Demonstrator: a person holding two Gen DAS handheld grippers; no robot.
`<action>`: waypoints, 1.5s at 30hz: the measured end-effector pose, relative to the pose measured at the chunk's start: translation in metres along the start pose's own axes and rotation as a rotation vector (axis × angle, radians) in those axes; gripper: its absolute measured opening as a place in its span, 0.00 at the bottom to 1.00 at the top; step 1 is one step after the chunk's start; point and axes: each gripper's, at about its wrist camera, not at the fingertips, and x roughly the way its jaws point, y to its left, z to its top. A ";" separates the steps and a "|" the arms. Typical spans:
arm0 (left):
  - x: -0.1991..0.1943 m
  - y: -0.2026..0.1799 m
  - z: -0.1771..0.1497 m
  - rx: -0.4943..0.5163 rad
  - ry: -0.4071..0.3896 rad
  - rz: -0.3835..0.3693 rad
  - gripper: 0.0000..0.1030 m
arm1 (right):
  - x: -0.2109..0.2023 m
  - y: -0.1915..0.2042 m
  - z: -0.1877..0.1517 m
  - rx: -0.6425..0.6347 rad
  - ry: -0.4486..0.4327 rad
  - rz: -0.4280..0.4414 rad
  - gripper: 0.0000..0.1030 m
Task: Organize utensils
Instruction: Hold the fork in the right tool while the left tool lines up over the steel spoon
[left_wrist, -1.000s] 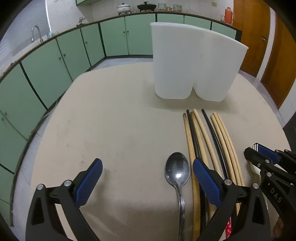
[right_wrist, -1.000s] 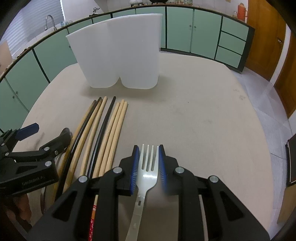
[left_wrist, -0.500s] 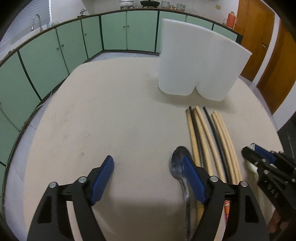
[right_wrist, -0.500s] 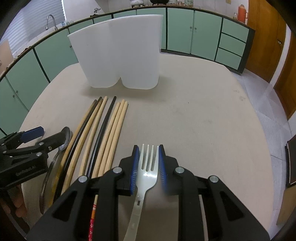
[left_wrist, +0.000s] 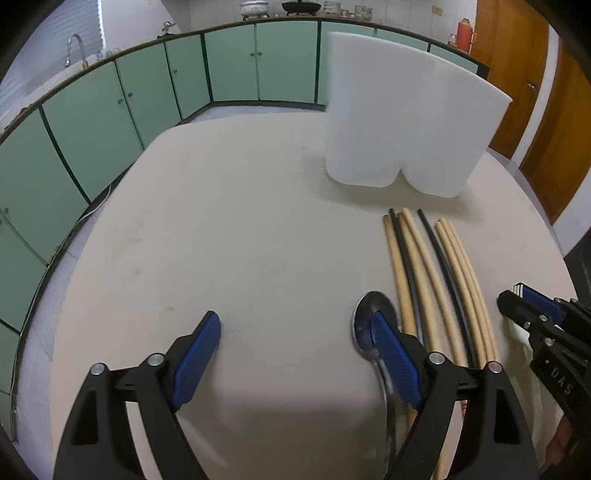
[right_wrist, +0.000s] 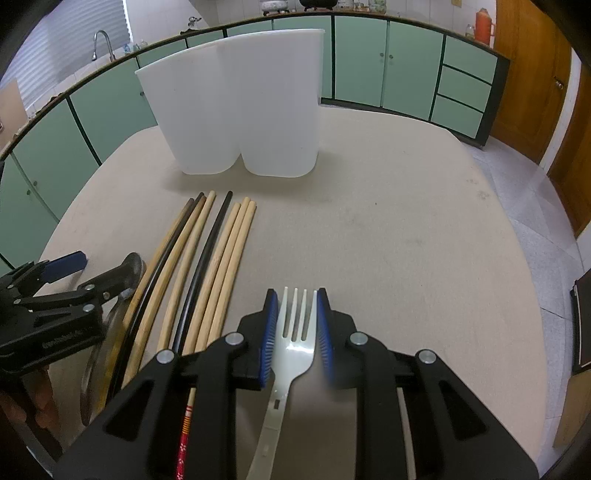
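Observation:
A metal spoon lies left of several wooden and black chopsticks on the beige table. My left gripper is wide and its jaws are opening. Only bare table shows between the fingers. The tip of its right finger covers part of the spoon's bowl. In the right wrist view the spoon looks tipped on edge beside the left gripper and the chopsticks. My right gripper is shut on a white plastic fork, tines forward, just above the table. A white two-compartment holder stands behind.
The holder stands upright just beyond the chopstick tips. The right gripper sits close to the right of the chopsticks. Green cabinets ring the room, with wooden doors on the right. The table edge curves off at left and right.
The left gripper has drifted right, so its right finger now overlaps the spoon's bowl, and the spoon has tipped up. Its jaws narrowed, then widened a little. The right gripper and fork have not moved.

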 end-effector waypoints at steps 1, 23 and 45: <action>0.000 0.002 0.000 -0.003 0.000 0.000 0.80 | 0.000 0.000 0.000 -0.001 -0.001 -0.002 0.20; -0.014 0.005 -0.015 0.019 0.027 0.002 0.80 | 0.000 0.000 0.000 0.000 0.000 -0.002 0.21; 0.005 -0.005 0.006 0.015 0.049 -0.004 0.79 | -0.001 0.001 0.007 0.021 0.056 0.019 0.44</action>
